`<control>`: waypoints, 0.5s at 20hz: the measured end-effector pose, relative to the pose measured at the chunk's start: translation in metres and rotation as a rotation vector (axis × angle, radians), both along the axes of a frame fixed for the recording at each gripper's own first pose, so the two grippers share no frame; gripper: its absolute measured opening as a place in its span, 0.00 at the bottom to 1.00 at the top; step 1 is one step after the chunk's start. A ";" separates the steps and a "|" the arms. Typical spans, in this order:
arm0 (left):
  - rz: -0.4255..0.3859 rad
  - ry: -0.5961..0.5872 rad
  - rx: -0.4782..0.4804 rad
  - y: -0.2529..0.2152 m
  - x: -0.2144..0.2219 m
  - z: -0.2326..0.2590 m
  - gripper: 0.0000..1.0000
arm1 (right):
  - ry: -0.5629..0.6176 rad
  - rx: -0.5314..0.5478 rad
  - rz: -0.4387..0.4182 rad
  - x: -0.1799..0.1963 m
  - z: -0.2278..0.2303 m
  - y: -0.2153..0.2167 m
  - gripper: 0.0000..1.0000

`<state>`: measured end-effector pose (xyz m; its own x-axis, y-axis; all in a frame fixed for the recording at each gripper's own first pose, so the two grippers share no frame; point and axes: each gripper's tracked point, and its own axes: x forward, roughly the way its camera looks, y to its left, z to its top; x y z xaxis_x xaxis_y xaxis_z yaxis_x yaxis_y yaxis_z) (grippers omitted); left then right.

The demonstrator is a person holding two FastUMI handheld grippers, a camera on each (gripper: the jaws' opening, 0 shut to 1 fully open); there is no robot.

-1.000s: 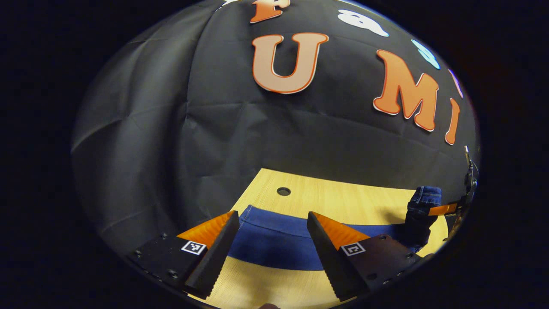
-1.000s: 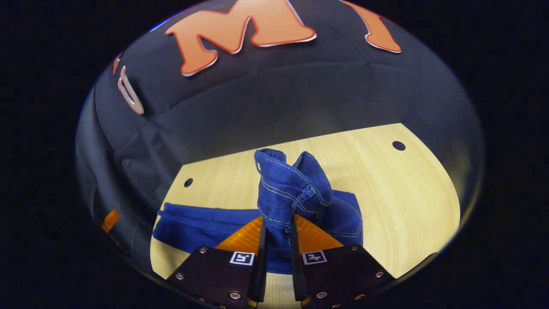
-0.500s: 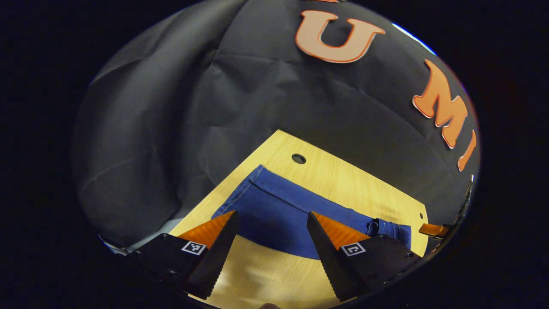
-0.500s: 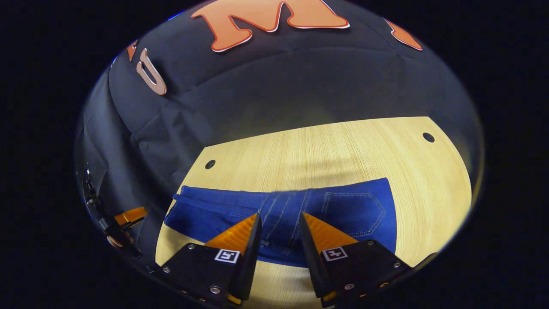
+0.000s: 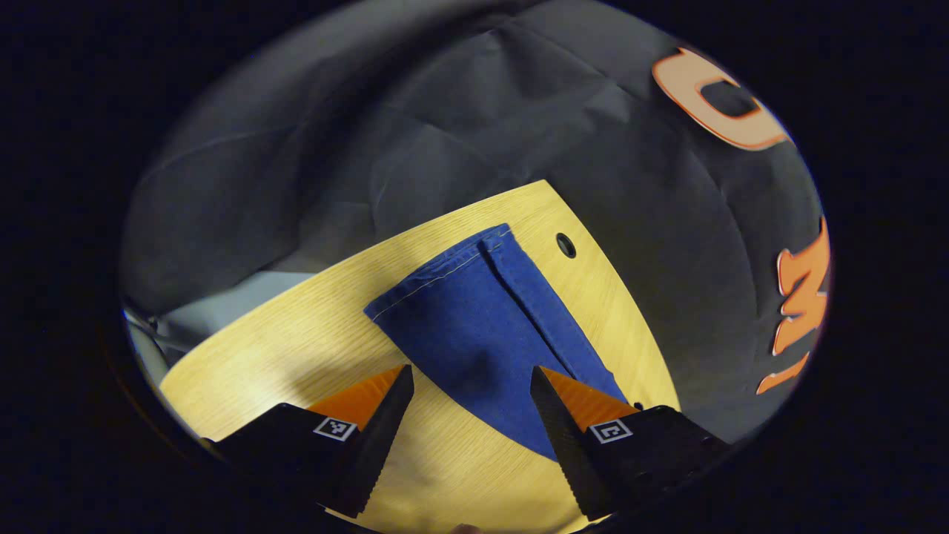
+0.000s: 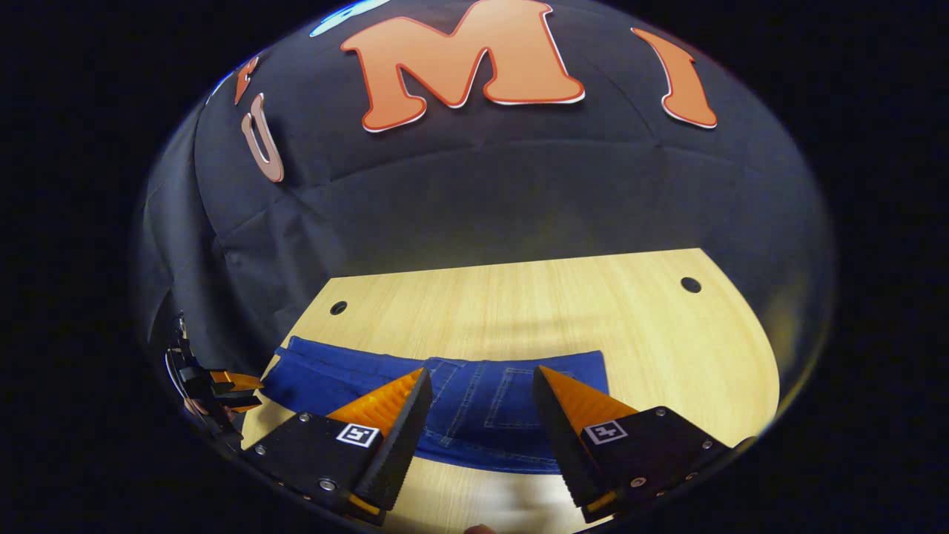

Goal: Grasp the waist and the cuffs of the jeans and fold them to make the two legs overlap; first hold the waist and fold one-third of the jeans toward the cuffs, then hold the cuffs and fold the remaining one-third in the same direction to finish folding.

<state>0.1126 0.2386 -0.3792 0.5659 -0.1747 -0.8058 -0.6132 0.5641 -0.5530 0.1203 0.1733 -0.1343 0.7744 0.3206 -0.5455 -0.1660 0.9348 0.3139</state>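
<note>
The jeans (image 6: 474, 415) are lying flat on the table (image 6: 563, 311), legs apparently overlapped, the waist third seemingly folded over already, since a back pocket is facing up on the right part. So the step in hand is likely the second fold, from the cuffs (image 5: 445, 271). The left tool (image 5: 472, 386) is hovering with its jaws spread wide and holding nothing, looking along the leg toward the cuff hem, which is lying near the table's far corner. To do this well, that tool should be reaching to the hem end and pinching both layers together, then carrying them over in the same direction so the edges line up. The right tool (image 6: 482, 389) is also gaping wide and empty, poised just above the folded waist part; it could be pressing that part down so the cloth is not sliding. In the right gripper view the left tool (image 6: 222, 389) is showing at the far left. Nothing is lying in the way; only small round holes (image 6: 691, 285) are marking the bare table.
</note>
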 end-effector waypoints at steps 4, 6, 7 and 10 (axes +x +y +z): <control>0.076 0.029 -0.067 0.020 -0.013 -0.017 0.98 | -0.013 -0.009 -0.049 -0.004 0.007 -0.018 0.87; 0.117 0.012 -0.110 0.027 -0.011 -0.015 0.98 | -0.016 -0.012 -0.069 -0.007 0.009 -0.025 0.88; 0.132 0.004 -0.128 0.032 -0.008 -0.017 0.95 | -0.017 -0.010 -0.077 -0.009 0.010 -0.028 0.88; 0.145 -0.025 -0.156 0.033 0.013 -0.021 0.94 | -0.018 -0.019 -0.102 -0.014 0.012 -0.034 0.88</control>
